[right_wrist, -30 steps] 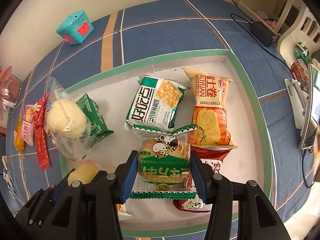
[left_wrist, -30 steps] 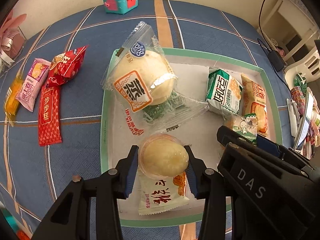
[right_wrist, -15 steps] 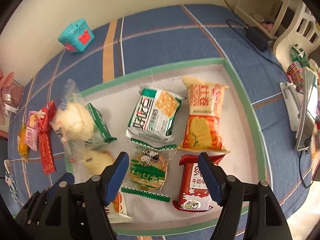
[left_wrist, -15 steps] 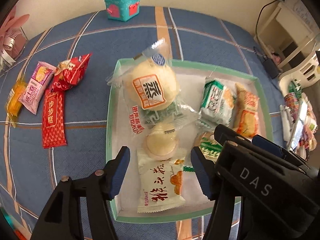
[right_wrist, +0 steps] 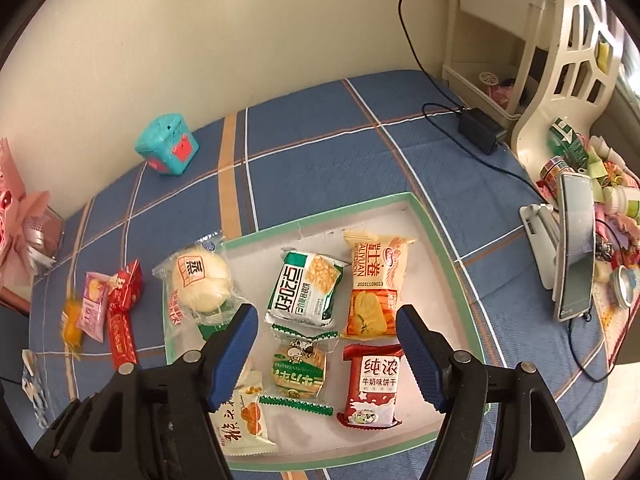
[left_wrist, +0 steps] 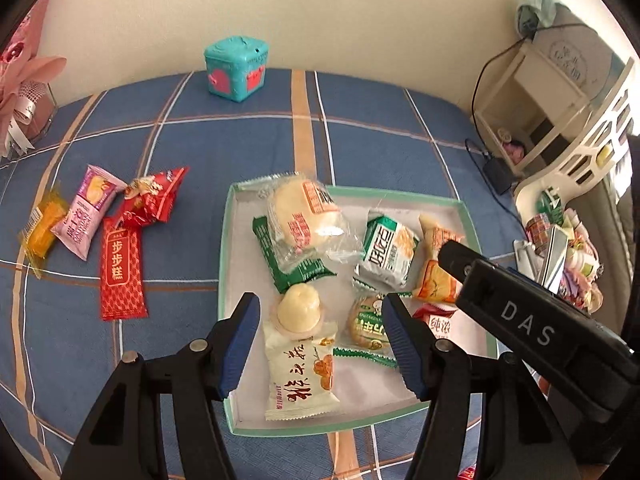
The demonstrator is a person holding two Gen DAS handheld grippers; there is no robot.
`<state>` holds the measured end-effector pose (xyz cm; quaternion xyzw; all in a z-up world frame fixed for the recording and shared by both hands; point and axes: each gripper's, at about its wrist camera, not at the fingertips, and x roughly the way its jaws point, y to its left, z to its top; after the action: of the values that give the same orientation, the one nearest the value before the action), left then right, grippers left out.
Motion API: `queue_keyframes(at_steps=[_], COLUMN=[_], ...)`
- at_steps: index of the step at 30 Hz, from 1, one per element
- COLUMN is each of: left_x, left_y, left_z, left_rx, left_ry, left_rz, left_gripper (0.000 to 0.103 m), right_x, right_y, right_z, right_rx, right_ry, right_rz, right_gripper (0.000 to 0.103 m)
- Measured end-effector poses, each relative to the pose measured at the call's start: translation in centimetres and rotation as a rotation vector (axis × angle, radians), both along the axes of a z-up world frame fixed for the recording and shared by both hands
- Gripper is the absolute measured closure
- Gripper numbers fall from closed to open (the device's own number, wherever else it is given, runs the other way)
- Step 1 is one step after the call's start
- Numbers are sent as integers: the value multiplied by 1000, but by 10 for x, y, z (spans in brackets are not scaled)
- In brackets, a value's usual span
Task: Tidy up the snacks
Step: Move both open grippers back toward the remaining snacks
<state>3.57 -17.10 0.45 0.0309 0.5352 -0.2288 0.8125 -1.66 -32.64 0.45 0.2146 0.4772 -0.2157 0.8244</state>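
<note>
1. Left wrist view: left tool (left_wrist: 320, 340) hangs open and empty over the tray (left_wrist: 224, 280). Four loose snacks (left_wrist: 120, 268) lie on the bed (left_wrist: 360, 140), well left of it, long axes pointing away; the left tool is likely nearer, with open bed between.
2. Right wrist view: right tool (right_wrist: 324, 354) hangs open, empty, above the tray's (right_wrist: 320, 216) packets; tray rims ring them.

The right gripper (left_wrist: 520, 320) body carries the letters "DAS". The red biscuit packet (right_wrist: 372, 384) reads "纯浓 牛奶味饼干". The orange packet (right_wrist: 376, 284) shows "ALIYUAN" and "20251103G13". The long red packet (left_wrist: 120, 268), left on the cloth, reads "步步糕".
</note>
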Motion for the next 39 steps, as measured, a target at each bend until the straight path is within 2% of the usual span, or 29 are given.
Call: queue_keyframes(at_steps=[12, 19, 26, 27, 28, 29, 33, 35, 37, 39], left_x=[33, 47, 52, 52, 52, 53, 53, 54, 55, 56], left_y=[59, 91, 102, 103, 103, 103, 104, 105, 107, 109], left_z=[8, 7, 5, 5, 5, 4, 3, 1, -1, -2], left_rx=[-49, -48, -55, -55, -51, -44, -20, -8, -1, 4], left_ry=[-7, -13, -5, -4, -5, -10, -28, -30, -29, -31], left_rz=[192, 295, 322, 323, 326, 329, 333, 341, 350, 357], left_gripper=[39, 39, 39, 38, 32, 28, 21, 16, 16, 15], right_x=[5, 12, 18, 19, 19, 20, 23, 24, 26, 27], right_y=[8, 24, 36, 37, 38, 38, 41, 43, 45, 47], right_z=[-4, -3, -3, -4, -5, -6, -12, -14, -15, -15], right_rx=[-2, -12, -19, -19, -18, -17, -17, -18, -27, -33], right_ry=[13, 14, 21, 24, 27, 29, 36, 34, 35, 33], right_rz=[27, 69, 100, 102, 104, 105, 121, 126, 139, 145], right_gripper=[28, 28, 28, 28, 28, 27, 23, 13, 12, 4])
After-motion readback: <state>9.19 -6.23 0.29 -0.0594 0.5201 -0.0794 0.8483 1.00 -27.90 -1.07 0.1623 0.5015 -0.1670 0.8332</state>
